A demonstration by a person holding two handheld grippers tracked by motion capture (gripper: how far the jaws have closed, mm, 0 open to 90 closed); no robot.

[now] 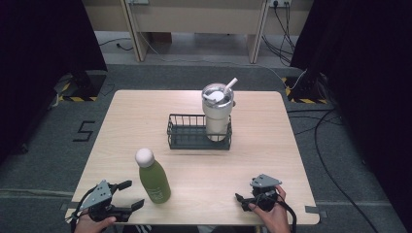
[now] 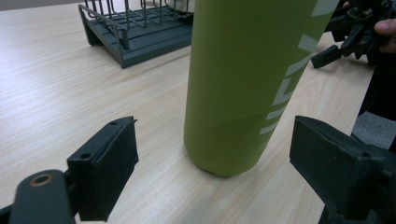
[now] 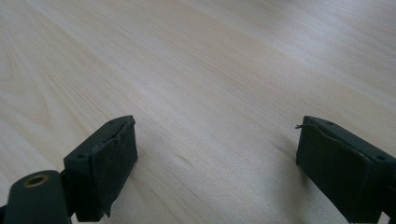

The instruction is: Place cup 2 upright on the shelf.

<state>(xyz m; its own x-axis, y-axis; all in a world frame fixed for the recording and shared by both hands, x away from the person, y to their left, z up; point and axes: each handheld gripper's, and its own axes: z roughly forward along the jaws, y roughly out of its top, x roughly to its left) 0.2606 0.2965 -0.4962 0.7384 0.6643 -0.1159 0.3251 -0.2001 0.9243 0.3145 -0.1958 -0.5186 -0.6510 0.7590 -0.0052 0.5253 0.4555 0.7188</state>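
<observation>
Standing upright at lower left of centre in the high view, the green bottle (image 1: 154, 179) rests on the wooden table (image 1: 252, 145) with its white cap (image 1: 144, 156) on. The left gripper (image 1: 130, 195) sits just beside it at the bottom left edge, jaws spread, touching nothing. The right gripper (image 1: 241, 201) lies well apart at lower right, low over bare wood. A dark wire basket (image 1: 187, 136) stands at centre, with a steel tumbler (image 1: 217, 114) and its straw (image 1: 230, 85) in the basket's right end.

In the left gripper view, the bottle (image 2: 243, 84) rises through the middle of the frame, its base on the table between the two black jaws, with clear wood on either side; the jaws are wide apart and not in contact. The basket (image 2: 140, 37) appears at upper left, the other gripper (image 2: 345, 32) at upper right.

In the right gripper view, the jaws stand wide apart over bare table (image 3: 201, 70), holding nothing.

Assessment: the bottle looks like rigid painted metal, smooth and likely slippery; tall and narrow-based, it would tip if pushed high up. Weight depends on contents, which cannot be told. Best hold is judged to be square across the straight lower body, below the shoulder, with firm closure.
</observation>
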